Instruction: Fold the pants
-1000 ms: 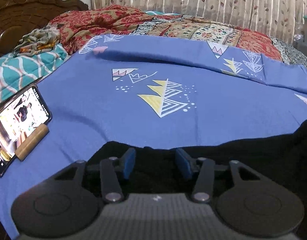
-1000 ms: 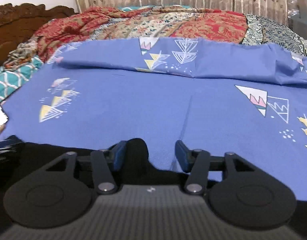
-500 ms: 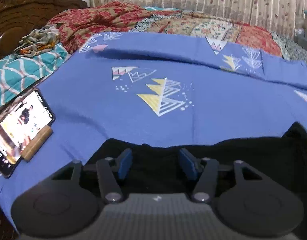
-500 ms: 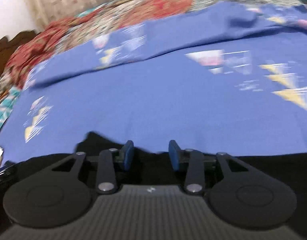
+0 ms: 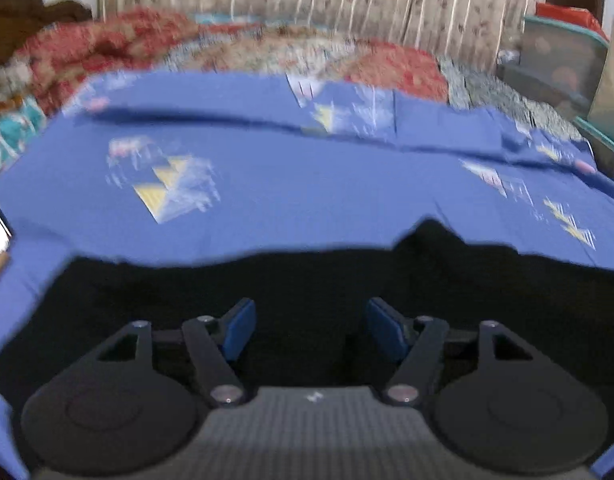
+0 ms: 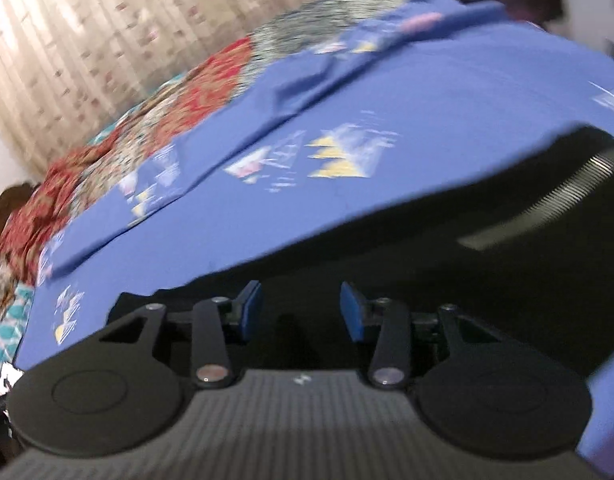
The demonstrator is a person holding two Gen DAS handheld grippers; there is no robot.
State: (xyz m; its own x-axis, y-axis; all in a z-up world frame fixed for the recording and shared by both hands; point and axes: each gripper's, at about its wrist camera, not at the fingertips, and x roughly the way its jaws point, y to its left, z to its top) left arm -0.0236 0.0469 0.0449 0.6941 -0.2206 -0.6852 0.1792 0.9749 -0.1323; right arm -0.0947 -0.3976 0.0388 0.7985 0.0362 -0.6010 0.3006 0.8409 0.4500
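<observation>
Left wrist view: the left gripper (image 5: pixel 309 326) hangs over the black pants (image 5: pixel 347 280) lying on the blue sheet (image 5: pixel 307 192), its jaws apart and just widening, nothing pinched. Right wrist view: the right gripper (image 6: pixel 301 312), jaws apart and a little wider than just now, tilts over the pants (image 6: pixel 447 232). Likely between folds; next calls for seizing an edge. Blur hides seams.

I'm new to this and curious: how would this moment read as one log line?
task: fold pants | left gripper: open, jaws just widened | right gripper: open | black pants: flat on blue sheet
</observation>
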